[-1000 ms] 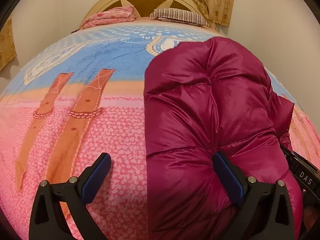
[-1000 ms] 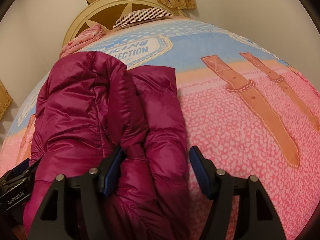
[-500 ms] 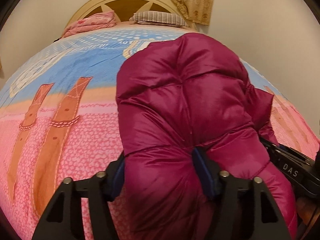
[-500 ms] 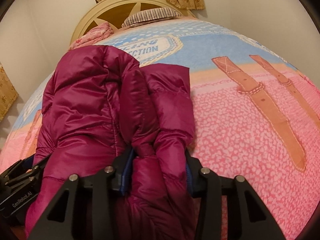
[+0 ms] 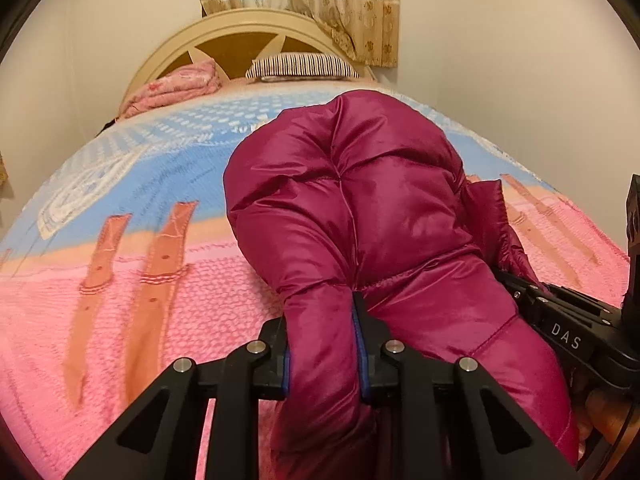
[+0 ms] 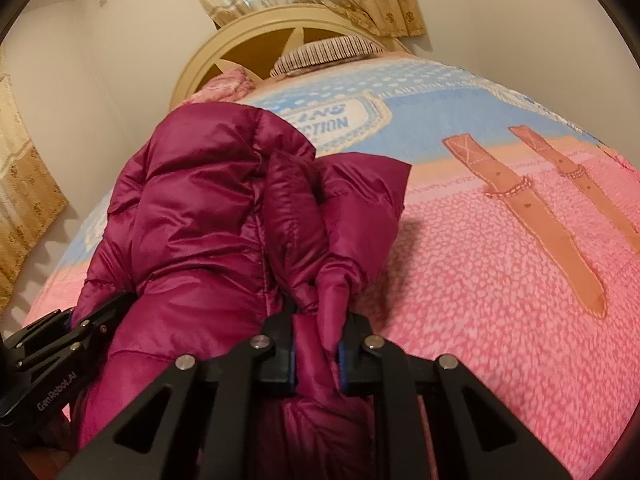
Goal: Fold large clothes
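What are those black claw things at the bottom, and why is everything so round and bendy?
They are grabbing tools a person holds, one in each hand. Each carries a wide-eyed camera, which bends the picture. One view looks along the left gripper, the other along the right gripper. Both sets of fingers are closing, with bunched fabric of the magenta puffer jacket between them. It lies on a bed with a pink and blue blanket. At the far end are a striped pillow and a folded pink blanket.
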Motion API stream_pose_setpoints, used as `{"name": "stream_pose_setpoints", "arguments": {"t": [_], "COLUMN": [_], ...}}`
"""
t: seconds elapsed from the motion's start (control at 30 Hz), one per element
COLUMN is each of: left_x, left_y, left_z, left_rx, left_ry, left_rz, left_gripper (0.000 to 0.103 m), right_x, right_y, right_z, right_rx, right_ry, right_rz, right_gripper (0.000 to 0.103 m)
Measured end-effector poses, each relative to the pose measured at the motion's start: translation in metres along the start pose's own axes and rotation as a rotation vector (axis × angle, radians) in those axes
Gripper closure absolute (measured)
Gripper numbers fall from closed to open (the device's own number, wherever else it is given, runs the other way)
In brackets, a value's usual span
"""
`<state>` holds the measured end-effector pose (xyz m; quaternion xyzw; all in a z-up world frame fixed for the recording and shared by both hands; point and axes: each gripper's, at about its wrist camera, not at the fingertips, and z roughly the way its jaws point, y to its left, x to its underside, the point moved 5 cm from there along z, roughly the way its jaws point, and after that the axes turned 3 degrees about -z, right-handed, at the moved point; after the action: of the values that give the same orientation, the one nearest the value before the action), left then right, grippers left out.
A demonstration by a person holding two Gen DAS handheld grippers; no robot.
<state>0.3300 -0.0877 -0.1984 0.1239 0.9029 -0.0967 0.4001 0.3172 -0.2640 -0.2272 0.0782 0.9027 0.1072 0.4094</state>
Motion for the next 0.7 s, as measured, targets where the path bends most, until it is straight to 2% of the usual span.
{"name": "stream_pose_setpoints", "arguments": {"t": [0.3,0.7], "left_x": [-0.005,0.008], "left_y": [0.033,0.101], "left_z": [-0.047,-0.091], "left_rx": [-0.034,-0.099], "left_ry": [-0.048,-0.093], "left_rz": [-0.042,-0.132], "left_gripper": [0.079,0.079], "right_x": [-0.01,-0.015], "right_y": [0.051,0.119], "right_z": [-0.024,-0.019], "right_rx": [-0.072,-0.163], "right_ry": [-0.046,-0.049], "right_rz": [-0.067,-0.18], "right_gripper": [0.086,0.086]}}
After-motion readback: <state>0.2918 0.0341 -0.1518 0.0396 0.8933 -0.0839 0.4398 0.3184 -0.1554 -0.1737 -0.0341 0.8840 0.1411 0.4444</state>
